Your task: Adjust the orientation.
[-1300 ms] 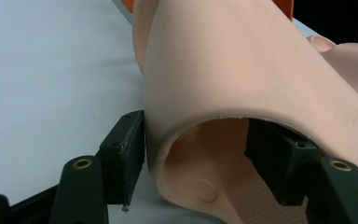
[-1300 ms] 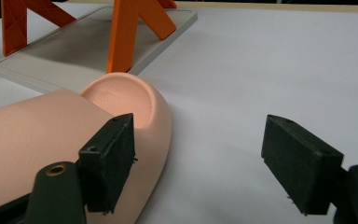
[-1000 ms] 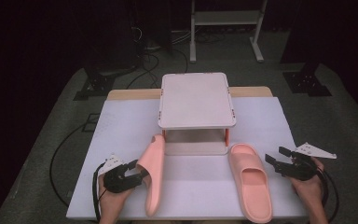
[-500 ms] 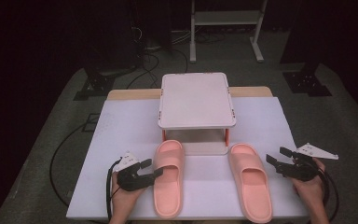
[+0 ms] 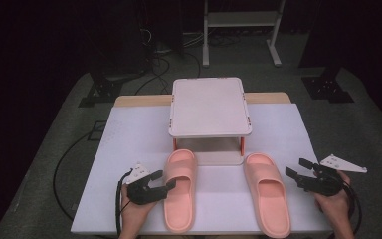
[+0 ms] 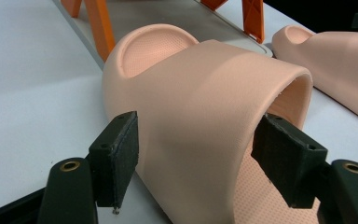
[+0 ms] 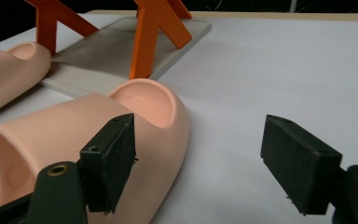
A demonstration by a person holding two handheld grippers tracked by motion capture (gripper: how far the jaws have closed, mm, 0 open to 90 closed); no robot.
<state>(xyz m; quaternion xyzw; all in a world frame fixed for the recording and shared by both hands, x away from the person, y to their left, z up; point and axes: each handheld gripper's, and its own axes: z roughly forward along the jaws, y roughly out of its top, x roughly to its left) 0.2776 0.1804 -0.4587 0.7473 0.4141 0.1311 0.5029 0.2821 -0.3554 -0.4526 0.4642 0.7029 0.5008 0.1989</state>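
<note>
From the high view I see a white-covered table (image 5: 129, 144) with a small white rack (image 5: 210, 107) on orange legs standing at its middle, its top tray bare. Two pink slippers lie flat in front of it, toes toward the rack: the left slipper (image 5: 180, 191) and the right slipper (image 5: 267, 191), well apart from each other. My left tool (image 5: 155, 188) sits just beside the left slipper's outer edge, jaws spread, tips at the slipper's side; whether they touch it I cannot tell from up here. My right tool (image 5: 298, 174) sits to the right of the right slipper, jaws spread and apart from it.

The left gripper view gives me what the overhead cannot: the left tool (image 6: 196, 163) is wide, and the left slipper's (image 6: 205, 102) strap sits between the two black pads, the left pad close against the strap's side, the right pad at the strap's opening. The rack's grey base plate (image 6: 168, 14) and orange legs (image 6: 100, 25) lie just past the toe, with the right slipper (image 6: 335, 56) off to the right.

The right gripper view shows the right tool (image 7: 198, 163) wide and holding nothing. The right slipper (image 7: 98, 130) lies behind its left jaw, bare table between the pads, and the rack base (image 7: 121, 46) is near the toe.
</note>
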